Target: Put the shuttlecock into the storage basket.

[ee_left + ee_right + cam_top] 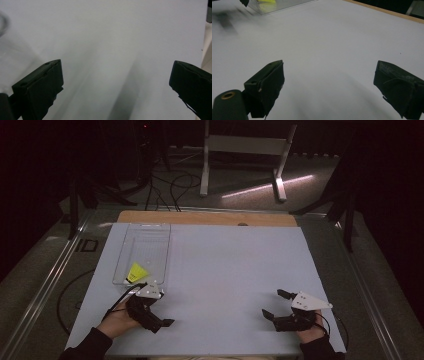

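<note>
Both grippers sit wide open with nothing held. The yellow packet [136,272] lies in the clear tray [131,236] just past the left gripper [152,316]. I'd dip those fingers in over the near rim, slow; the right gripper [276,304] waits well apart.

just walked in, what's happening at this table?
A person holds a two-jaw gripper in each hand, low over a white table. Both the left gripper and the right gripper are open and hold nothing. A clear plastic tray sits at the table's left with a yellow item in its near end, just beyond the left gripper.
</note>
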